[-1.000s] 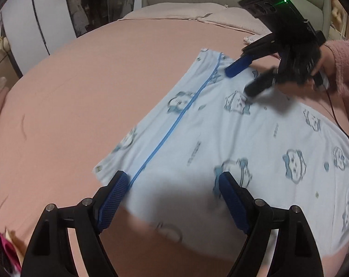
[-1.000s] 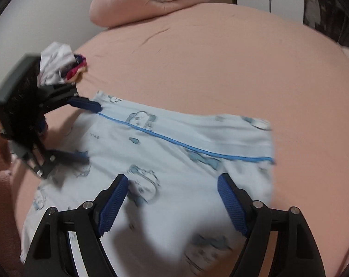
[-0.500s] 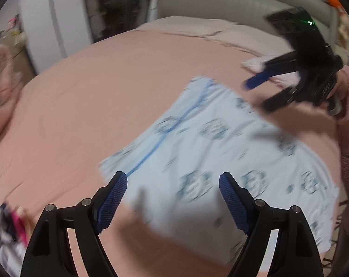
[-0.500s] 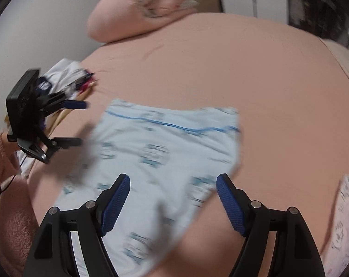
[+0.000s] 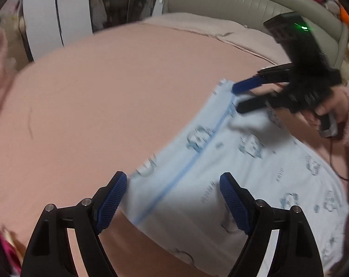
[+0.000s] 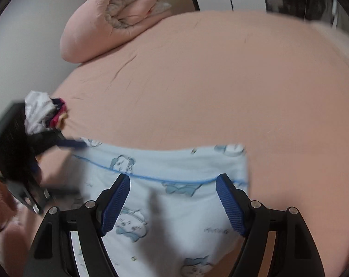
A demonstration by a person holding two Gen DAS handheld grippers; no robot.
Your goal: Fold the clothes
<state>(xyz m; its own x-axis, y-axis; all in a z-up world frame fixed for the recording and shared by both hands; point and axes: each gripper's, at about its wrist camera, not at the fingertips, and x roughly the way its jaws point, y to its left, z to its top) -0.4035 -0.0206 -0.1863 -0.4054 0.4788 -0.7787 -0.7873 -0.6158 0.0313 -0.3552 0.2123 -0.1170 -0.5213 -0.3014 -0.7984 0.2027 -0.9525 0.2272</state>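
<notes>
A light blue garment point(image 5: 232, 168) with cartoon prints and a blue piping line lies flat on the pink bed point(image 5: 105, 106). My left gripper point(image 5: 173, 204) is open and empty, low over the garment's near corner. My right gripper point(image 5: 236, 99) is open over the far corner. In the right wrist view my right gripper point(image 6: 173, 204) is open over the garment point(image 6: 174, 207), and my left gripper point(image 6: 70, 168) is open at the garment's left edge.
A rolled pink duvet point(image 6: 109, 16) lies at the bed's far end. A small pile of clothes point(image 6: 45, 113) sits near the left edge of the bed. A padded headboard point(image 5: 243, 2) and pink pillows point(image 5: 197, 25) are behind the garment.
Both grippers rose away from the garment and have come back down over it. They stay open and the garment lies flat as before.
</notes>
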